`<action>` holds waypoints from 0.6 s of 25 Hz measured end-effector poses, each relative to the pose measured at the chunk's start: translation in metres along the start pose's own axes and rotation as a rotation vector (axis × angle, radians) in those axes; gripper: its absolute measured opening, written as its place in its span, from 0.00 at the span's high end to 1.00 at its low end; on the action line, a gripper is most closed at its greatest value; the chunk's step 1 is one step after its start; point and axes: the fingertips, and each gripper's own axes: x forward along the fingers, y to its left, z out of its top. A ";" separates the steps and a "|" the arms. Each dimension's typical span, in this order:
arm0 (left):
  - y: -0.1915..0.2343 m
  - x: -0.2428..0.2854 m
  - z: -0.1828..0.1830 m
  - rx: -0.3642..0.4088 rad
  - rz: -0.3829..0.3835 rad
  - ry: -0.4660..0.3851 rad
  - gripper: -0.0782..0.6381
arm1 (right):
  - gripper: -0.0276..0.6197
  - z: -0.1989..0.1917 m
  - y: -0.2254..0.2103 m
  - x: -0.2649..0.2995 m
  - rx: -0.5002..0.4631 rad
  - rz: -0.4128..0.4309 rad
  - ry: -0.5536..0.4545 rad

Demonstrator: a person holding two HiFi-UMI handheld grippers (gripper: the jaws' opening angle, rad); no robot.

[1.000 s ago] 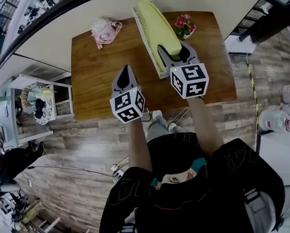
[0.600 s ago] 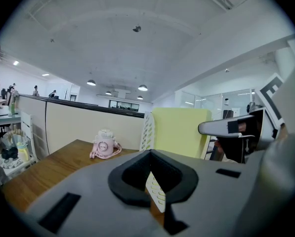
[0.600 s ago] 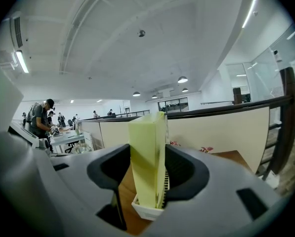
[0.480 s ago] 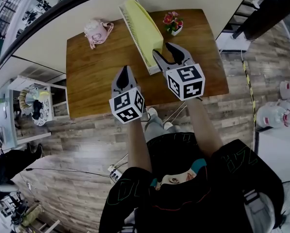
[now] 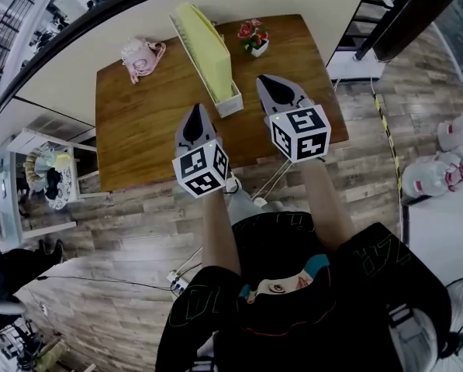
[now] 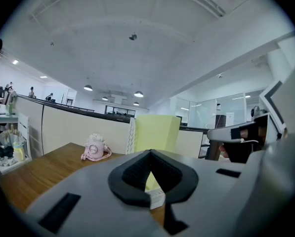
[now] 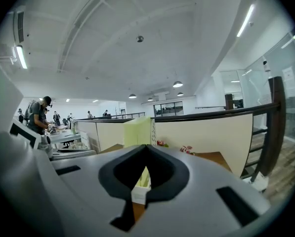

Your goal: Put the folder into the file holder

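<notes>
Apparently the folder (image 5: 204, 41) already stands in the file holder (image 5: 229, 104), so nothing seems left for us. Our left claw (image 5: 198, 109) is closed and empty, and our right claw (image 5: 263, 79) has just closed on nothing.

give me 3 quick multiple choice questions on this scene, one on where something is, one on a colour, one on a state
1. Where is the yellow folder relative to the white file holder?
A. standing inside it
B. lying flat beside it
C. underneath it

2. What colour is the small object near the far left corner of the table?
A. blue
B. pink
C. black

3. What state is the right gripper in?
A. wide open
B. shut on the folder
C. shut and empty

Answers:
1 A, the folder stands upright between the holder's walls.
2 B, it shows pink in both the head view and the left gripper view.
3 C, its jaws have just been closing and now meet with nothing between them, apart from the holder.
</notes>
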 end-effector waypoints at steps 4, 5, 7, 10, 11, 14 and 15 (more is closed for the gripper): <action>-0.023 -0.003 0.007 0.002 -0.048 -0.031 0.89 | 0.95 0.001 -0.016 -0.022 -0.005 -0.016 -0.009; -0.027 -0.004 0.008 0.007 -0.057 -0.035 0.89 | 0.95 0.002 -0.022 -0.027 -0.009 -0.036 -0.008; -0.035 -0.005 0.010 0.022 -0.064 -0.040 0.89 | 0.95 0.002 -0.032 -0.035 -0.009 -0.065 -0.011; -0.041 -0.007 0.012 0.040 -0.064 -0.042 0.89 | 0.95 0.001 -0.040 -0.043 -0.001 -0.079 -0.015; -0.042 -0.008 0.012 0.043 -0.064 -0.041 0.89 | 0.95 0.001 -0.041 -0.045 0.003 -0.078 -0.016; -0.045 -0.009 0.012 0.042 -0.065 -0.041 0.89 | 0.95 0.001 -0.041 -0.048 0.010 -0.074 -0.025; -0.046 -0.010 0.011 0.041 -0.064 -0.043 0.89 | 0.95 0.002 -0.042 -0.049 0.010 -0.075 -0.028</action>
